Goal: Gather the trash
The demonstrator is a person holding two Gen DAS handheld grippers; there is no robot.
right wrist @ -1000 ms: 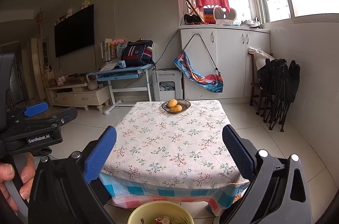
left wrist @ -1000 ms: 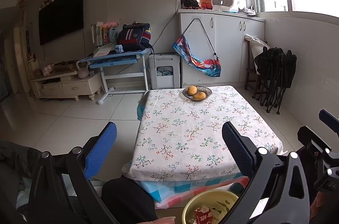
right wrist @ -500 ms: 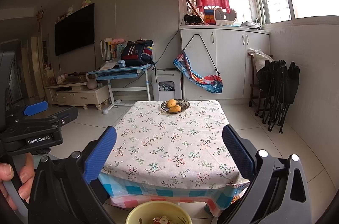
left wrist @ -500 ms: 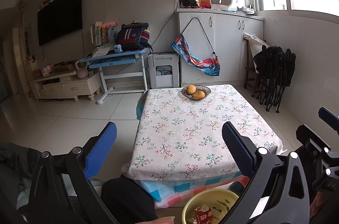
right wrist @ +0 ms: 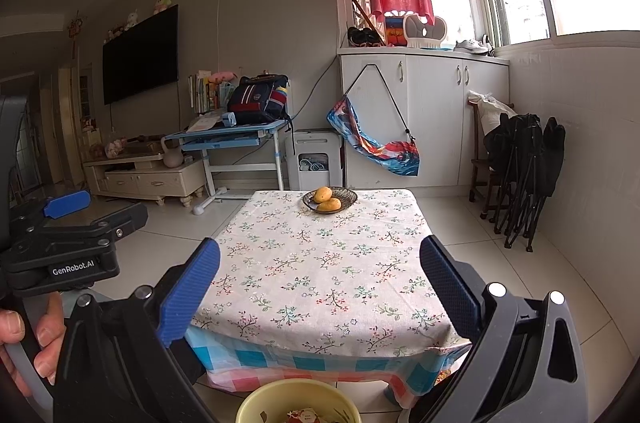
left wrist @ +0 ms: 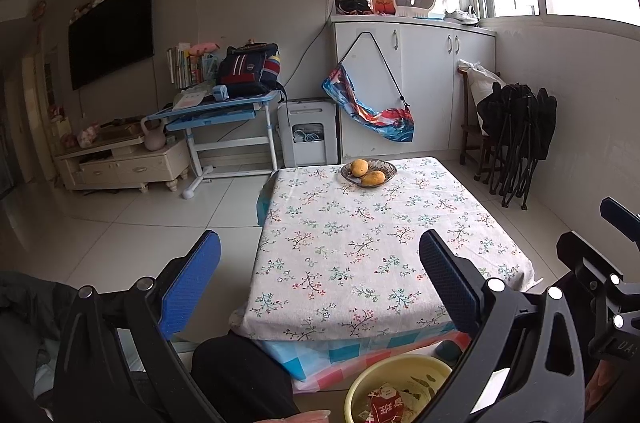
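Both grippers hang spread wide and empty, the left gripper (left wrist: 320,283) marked "GenRobot.AI", the right gripper (right wrist: 320,287) beside it. Below the table's (right wrist: 320,263) near edge, a yellow bin (left wrist: 362,383) holds a red wrapper (left wrist: 384,405), its print unreadable.

A low table (left wrist: 372,247) fills the centre of the frame, with a bowl (left wrist: 368,172) holding two fruits (left wrist: 367,172) at its far edge and a basin (left wrist: 400,387) containing a wrapper (left wrist: 386,403) on the floor at its near edge, at the bottom of the frame. Behind the table stand a cabinet (left wrist: 412,87) with a hanging bag (left wrist: 368,111) at centre, a desk (left wrist: 216,115) carrying a backpack (left wrist: 248,69) to its left, and folded chairs (left wrist: 516,127) at right. A television (left wrist: 112,31) hangs at upper left.
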